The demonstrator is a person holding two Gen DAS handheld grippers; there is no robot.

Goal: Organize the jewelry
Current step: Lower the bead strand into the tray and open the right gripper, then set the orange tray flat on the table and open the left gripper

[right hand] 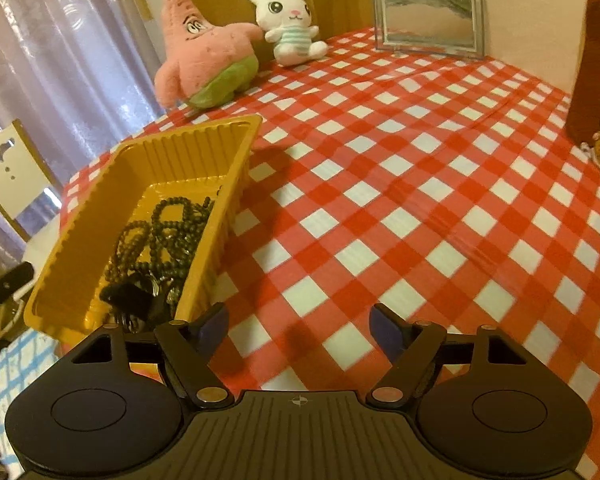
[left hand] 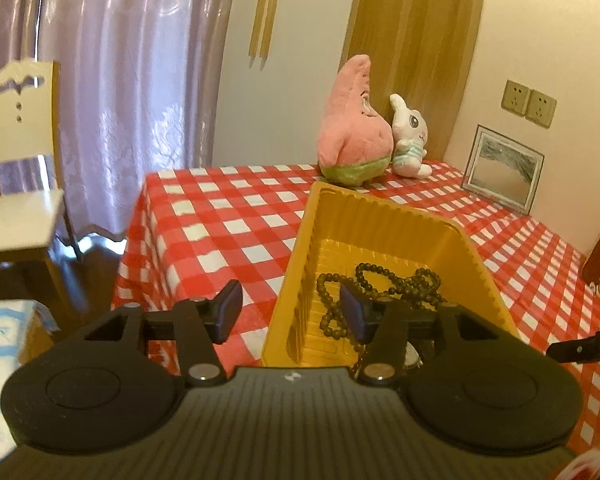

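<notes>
The left gripper [left hand: 292,312] stands about half open with nothing between its pads, straddling the near left wall of the yellow plastic tray [left hand: 384,216]: one finger sits outside the tray over the checked tablecloth [left hand: 220,216], the other hangs inside, just above the dark bead necklace [left hand: 380,292]. The beads lie in loose loops on the tray floor at about one o'clock from that gripper's midpoint. The tray's long axis runs away from the camera toward twelve, ending short of the pink starfish plush [left hand: 352,128] and the white rabbit plush [left hand: 410,140].

The right gripper [right hand: 300,332] is spread wide and holds nothing, with only bare cloth under it. From there the tray [right hand: 100,216] lies at ten o'clock, its near corner just beside the left finger. The left gripper is plainly the nearer to the jewellery.

The right wrist view gives what the left cannot: under the bead necklace [right hand: 168,232], at the tray's near end, sits a black object with small metal rings — too blurred to name, and masked by the gripper body in the left view. The right view also shows a glass picture frame [right hand: 428,16] at one o'clock. No loose jewellery shows on the cloth, so the sorting looks near its end.
</notes>
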